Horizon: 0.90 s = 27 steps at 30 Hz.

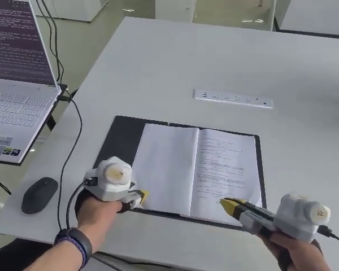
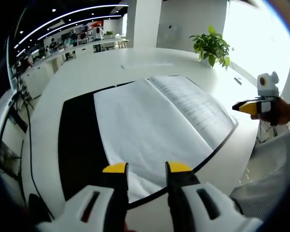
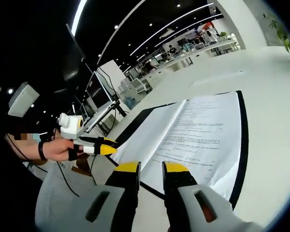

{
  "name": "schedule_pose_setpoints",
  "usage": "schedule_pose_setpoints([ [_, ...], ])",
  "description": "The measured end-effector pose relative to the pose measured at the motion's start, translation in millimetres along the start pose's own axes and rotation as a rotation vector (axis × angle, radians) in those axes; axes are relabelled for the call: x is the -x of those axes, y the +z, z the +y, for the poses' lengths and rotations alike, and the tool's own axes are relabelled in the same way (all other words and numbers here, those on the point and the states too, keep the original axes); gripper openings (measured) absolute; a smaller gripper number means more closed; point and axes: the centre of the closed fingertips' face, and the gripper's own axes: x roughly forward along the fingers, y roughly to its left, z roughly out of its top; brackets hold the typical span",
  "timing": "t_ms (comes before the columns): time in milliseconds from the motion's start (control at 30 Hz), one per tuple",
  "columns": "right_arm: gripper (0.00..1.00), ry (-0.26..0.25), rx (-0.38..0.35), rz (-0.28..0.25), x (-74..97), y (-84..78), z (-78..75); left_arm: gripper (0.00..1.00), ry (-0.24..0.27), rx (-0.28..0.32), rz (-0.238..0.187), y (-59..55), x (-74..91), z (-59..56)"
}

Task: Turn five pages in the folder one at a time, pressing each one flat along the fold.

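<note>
Bench: 1 folder, 1 laptop; L claw, R claw parted.

We see a white table carrying everything here. By its left edge an open laptop stands with lines of text on its screen and a pale keyboard below. A dark mouse lies near the table's near left corner. A black cable runs from the laptop's side across the table toward the near edge. A white power strip lies flat toward the far edge, right of the middle. Past the table we make out a green potted plant and, overhead, ceiling light strips.
</note>
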Motion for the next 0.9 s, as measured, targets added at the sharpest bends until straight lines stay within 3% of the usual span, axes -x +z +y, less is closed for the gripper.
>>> schedule_pose_setpoints([
  [333,0.33,-0.102,0.085,-0.034,47.0,20.0,-23.7,0.42,0.005,-0.018,-0.085,29.0,32.0,1.6],
  [633,0.43,-0.196,0.106,-0.088,74.0,33.5,-29.6,0.54,0.002,-0.049,-0.109,36.5,59.5,-2.1],
  [700,0.45,-0.210,0.110,-0.089,77.8,32.4,-29.8,0.56,0.003,-0.046,-0.121,37.3,61.7,4.5],
  [900,0.49,-0.244,0.128,-0.079,85.2,27.2,-29.0,0.60,-0.008,-0.069,-0.145,43.1,73.7,3.6],
])
